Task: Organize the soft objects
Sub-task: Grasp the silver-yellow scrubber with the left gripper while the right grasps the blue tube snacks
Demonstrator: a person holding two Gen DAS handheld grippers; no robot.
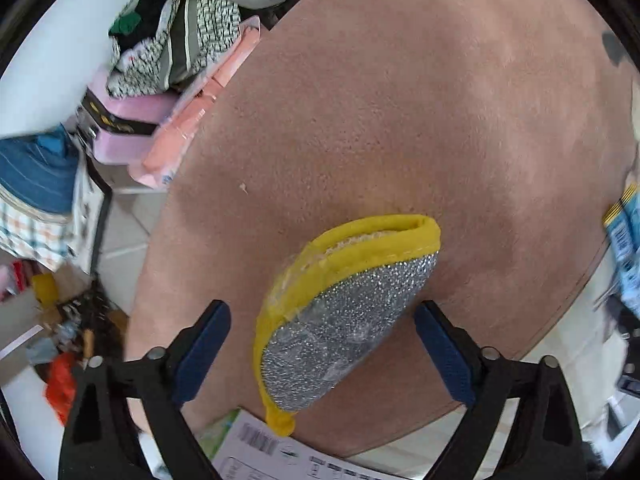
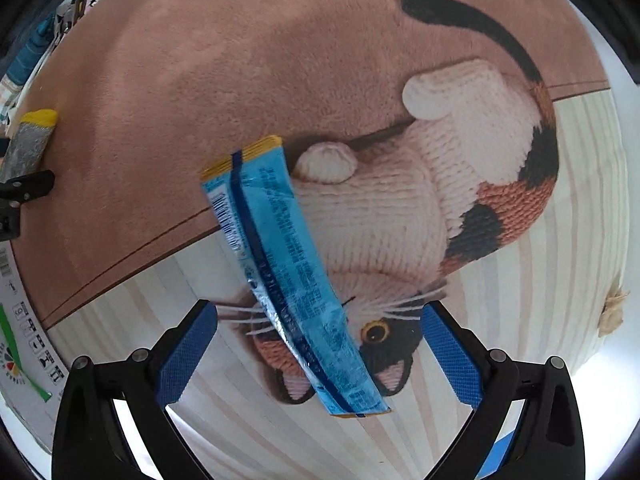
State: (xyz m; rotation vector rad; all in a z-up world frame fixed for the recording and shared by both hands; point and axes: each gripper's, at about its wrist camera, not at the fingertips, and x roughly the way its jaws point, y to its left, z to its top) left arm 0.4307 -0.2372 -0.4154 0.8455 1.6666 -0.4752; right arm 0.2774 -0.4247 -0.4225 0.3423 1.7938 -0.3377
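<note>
Wide-spread left gripper (image 1: 322,350) fingers straddle the yellow-edged scrubber (image 1: 344,316); the right gripper (image 2: 320,354), equally wide, frames the blue packet (image 2: 280,272). Each should be centred before closing.

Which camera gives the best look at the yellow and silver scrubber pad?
The left wrist view: the scrubber pad lies whole and close on the pink mat, between the open left gripper fingers. The right wrist view shows only a sliver at its left edge.

Pale tiled floor (image 1: 120,236) beside cluttered fabric piles (image 1: 176,44), in daylight.
</note>
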